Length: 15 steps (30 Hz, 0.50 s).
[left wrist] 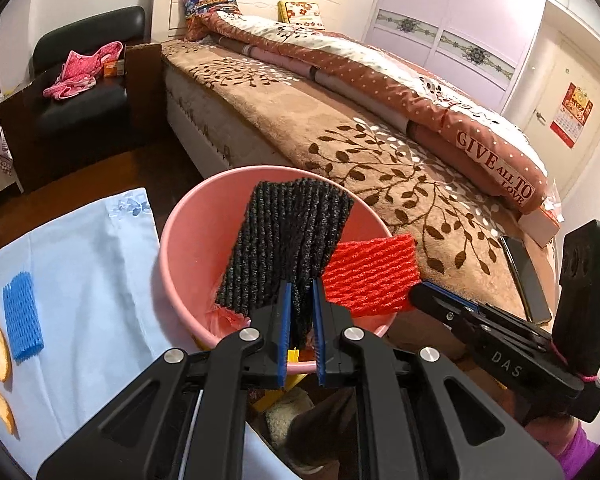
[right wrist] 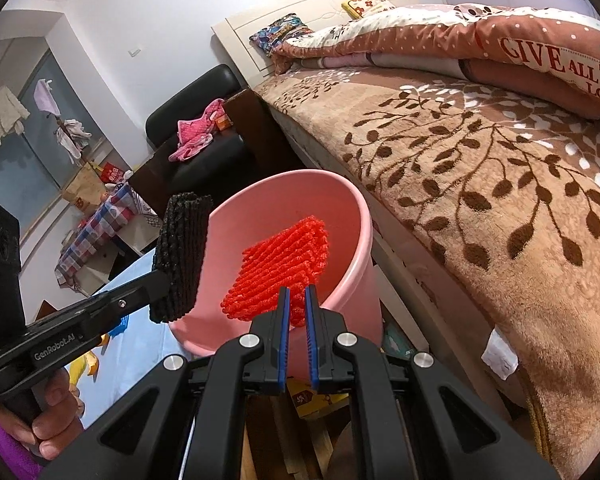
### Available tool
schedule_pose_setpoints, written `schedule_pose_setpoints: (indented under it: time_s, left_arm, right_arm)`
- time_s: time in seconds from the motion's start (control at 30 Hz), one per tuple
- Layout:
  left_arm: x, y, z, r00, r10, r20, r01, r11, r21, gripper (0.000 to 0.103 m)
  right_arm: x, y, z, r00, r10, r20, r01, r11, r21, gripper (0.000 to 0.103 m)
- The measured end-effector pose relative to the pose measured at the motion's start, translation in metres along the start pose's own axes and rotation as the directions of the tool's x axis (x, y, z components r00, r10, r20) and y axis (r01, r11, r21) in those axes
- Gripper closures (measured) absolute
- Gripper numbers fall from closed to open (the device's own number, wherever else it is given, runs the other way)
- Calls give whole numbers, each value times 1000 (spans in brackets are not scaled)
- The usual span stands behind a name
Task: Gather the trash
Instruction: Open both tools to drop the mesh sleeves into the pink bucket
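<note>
My left gripper is shut on a black foam net and holds it over the pink bin. My right gripper is shut on a red foam net and holds it over the same pink bin. The red net and the right gripper also show in the left wrist view. The black net also shows in the right wrist view, at the bin's left rim. A blue foam net and orange peels lie on the light blue cloth.
A bed with a brown leaf-pattern blanket runs along the right of the bin. A phone lies on the bed edge. A black armchair with pink clothes stands at the back left. A red bag lines the bin's bottom.
</note>
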State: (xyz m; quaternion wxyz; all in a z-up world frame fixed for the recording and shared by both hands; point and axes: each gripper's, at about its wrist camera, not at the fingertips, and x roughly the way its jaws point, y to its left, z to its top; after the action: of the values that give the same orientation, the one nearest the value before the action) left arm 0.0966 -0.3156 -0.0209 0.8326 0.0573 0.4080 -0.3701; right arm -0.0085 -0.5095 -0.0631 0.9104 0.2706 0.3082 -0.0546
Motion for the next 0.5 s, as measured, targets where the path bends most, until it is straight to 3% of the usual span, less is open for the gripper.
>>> schedule_pose_setpoints:
  time_s: [0.4, 0.5]
  left_arm:
    - [5, 21, -2, 998, 61, -1, -61, 994, -87, 93]
    - [6, 26, -3, 998, 69, -13, -70, 991, -112, 80]
  right_arm:
    - [4, 1, -2, 1000, 4, -10, -3, 1000, 3, 96]
    - [5, 2, -2, 1000, 5, -11, -5, 1000, 0, 96]
